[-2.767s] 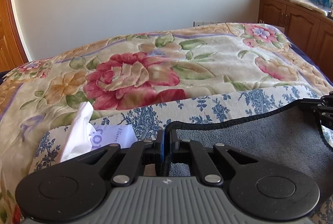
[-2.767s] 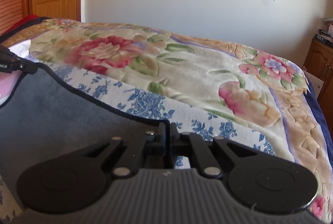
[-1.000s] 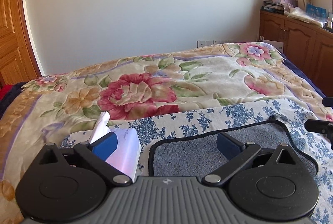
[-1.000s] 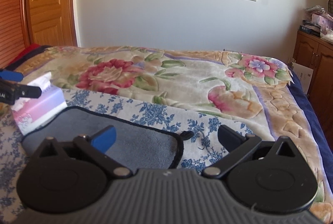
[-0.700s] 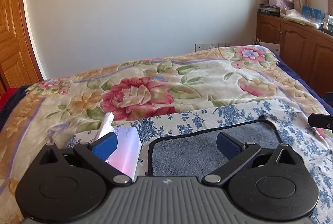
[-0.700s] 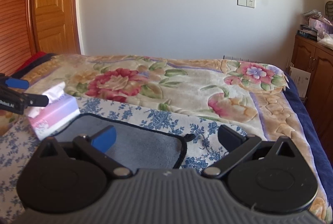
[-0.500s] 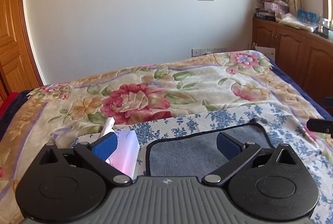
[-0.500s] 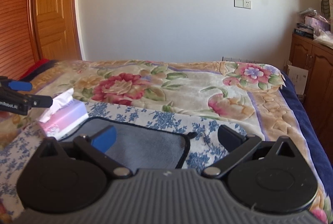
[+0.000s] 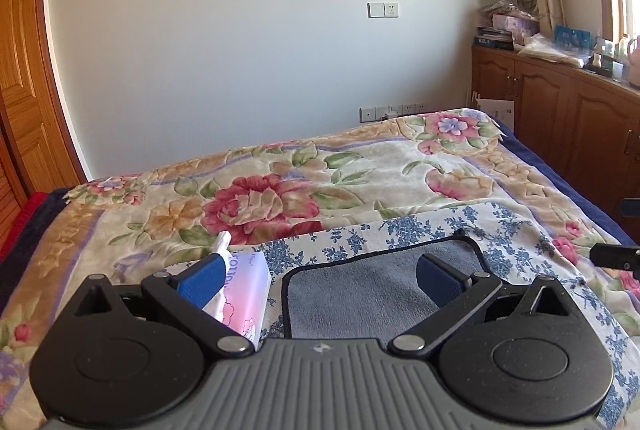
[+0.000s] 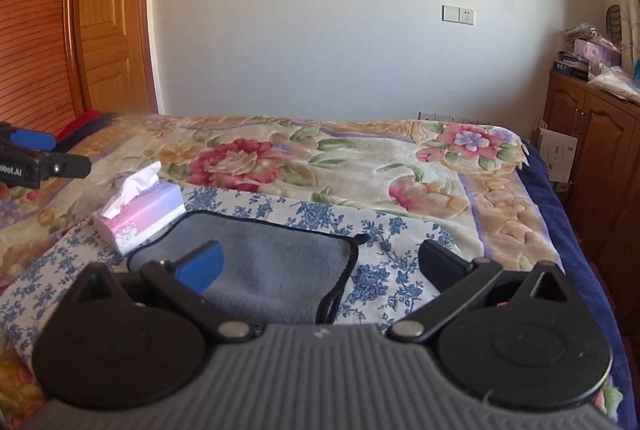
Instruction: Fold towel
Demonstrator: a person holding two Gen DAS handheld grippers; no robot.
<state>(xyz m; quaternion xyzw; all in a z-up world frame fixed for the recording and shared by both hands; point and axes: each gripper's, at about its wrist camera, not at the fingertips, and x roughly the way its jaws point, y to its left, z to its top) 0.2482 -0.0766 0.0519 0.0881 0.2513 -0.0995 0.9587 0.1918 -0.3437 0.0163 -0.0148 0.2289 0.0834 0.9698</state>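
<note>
The left black two-finger tool [image 9: 320, 276] with blue pads is held level with its fingers spread wide and nothing between them, and the right black two-finger tool [image 10: 322, 264], one blue pad showing, is likewise spread wide and empty, both raised and pointing forward side by side.

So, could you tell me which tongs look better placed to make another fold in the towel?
Probably the right tongs: open, with the grey towel corner and its loop between their fingers. The left tongs, also open, have the tissue box close by.
</note>
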